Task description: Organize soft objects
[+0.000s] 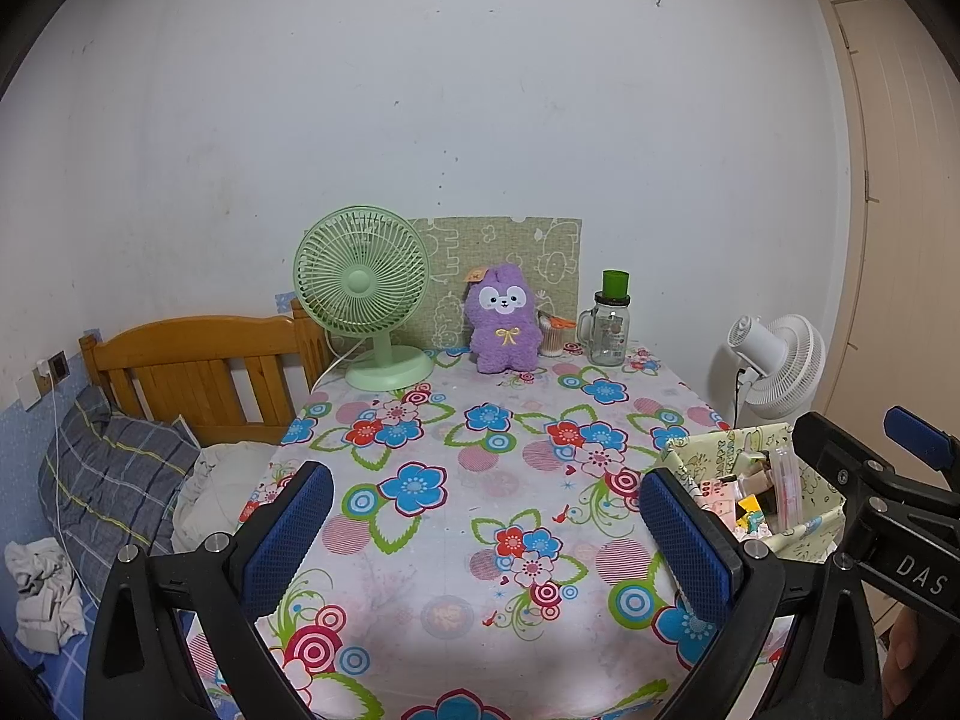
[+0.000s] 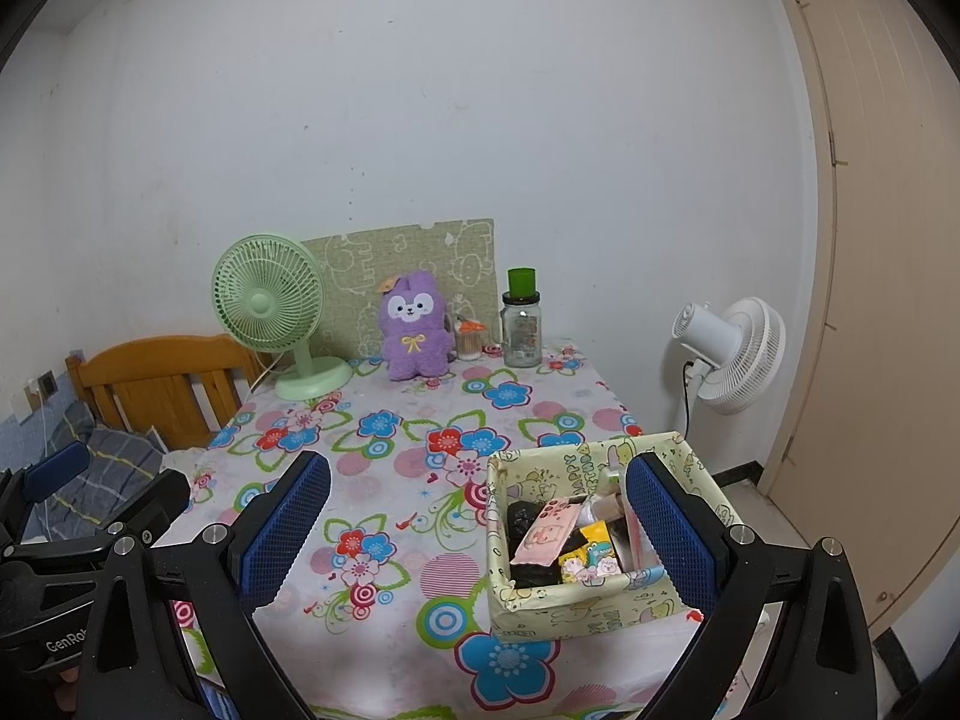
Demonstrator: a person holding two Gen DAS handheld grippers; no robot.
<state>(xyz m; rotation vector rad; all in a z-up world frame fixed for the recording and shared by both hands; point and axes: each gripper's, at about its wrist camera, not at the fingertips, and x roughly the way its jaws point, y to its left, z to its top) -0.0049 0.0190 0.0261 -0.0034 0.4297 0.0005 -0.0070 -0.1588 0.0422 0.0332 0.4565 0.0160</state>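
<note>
A purple plush rabbit (image 1: 504, 320) (image 2: 416, 324) sits upright at the back of the flowered table, leaning on a green patterned board. My left gripper (image 1: 489, 531) hovers open above the table's near half, nothing between its blue pads. My right gripper (image 2: 477, 531) is open too, with the cream fabric box (image 2: 528, 603) lying partly between its fingers from this angle. That box (image 1: 807, 534) holds small packets and dark items. In the left wrist view the right gripper's black frame (image 1: 876, 480) shows at the right edge.
A green desk fan (image 1: 366, 300) (image 2: 273, 312), a cotton swab pot (image 1: 552, 336) and a glass jar with green lid (image 1: 611, 324) (image 2: 521, 324) line the table's back. A white floor fan (image 2: 729, 354) stands right. A wooden bed (image 1: 198, 372) with pillow lies left.
</note>
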